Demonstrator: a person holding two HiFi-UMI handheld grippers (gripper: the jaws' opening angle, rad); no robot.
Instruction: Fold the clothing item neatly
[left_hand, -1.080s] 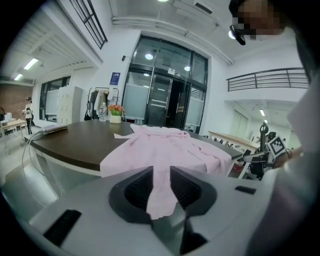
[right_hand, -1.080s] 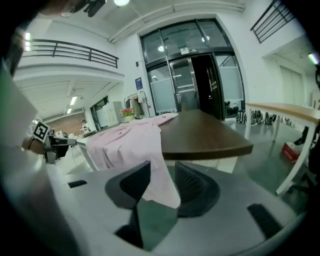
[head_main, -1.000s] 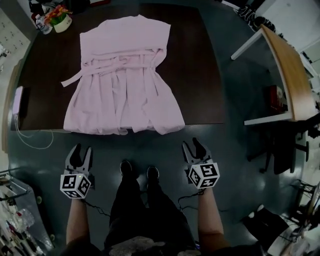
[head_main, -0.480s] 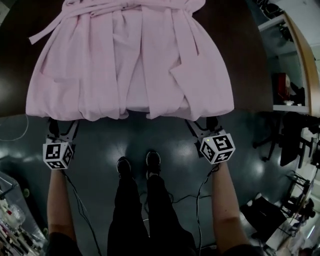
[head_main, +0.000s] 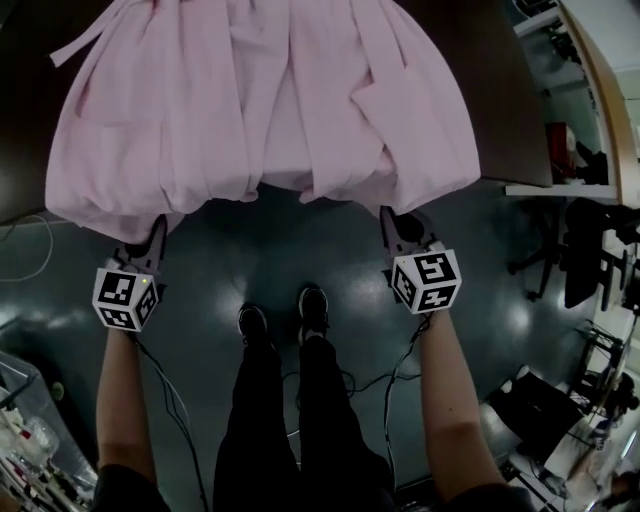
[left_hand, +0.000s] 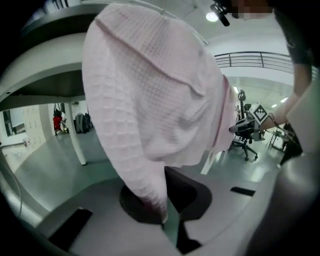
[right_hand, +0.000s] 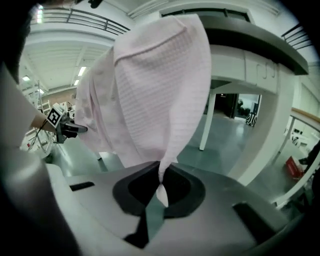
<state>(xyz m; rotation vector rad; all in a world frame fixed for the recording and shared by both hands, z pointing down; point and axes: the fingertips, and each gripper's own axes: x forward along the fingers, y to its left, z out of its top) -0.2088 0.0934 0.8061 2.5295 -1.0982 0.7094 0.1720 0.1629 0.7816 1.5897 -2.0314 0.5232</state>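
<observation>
Left gripper (head_main: 152, 240) and right gripper (head_main: 401, 226) have dropped to the hem; jaws just closed, each clenched on a corner of the pink waffle-weave robe (head_main: 270, 100) (overhanging the dark table (head_main: 500, 110)); folding can probably begin.

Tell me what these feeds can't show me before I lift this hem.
- Of the robe, the collar, sleeves and most of the belt: head view, cut off by the top edge.
- Tips of the left gripper and right gripper, both just closed on the hem: head view, tucked under the cloth.
- The top of the table: both gripper views, seen only from below, partly behind the hanging robe.
</observation>
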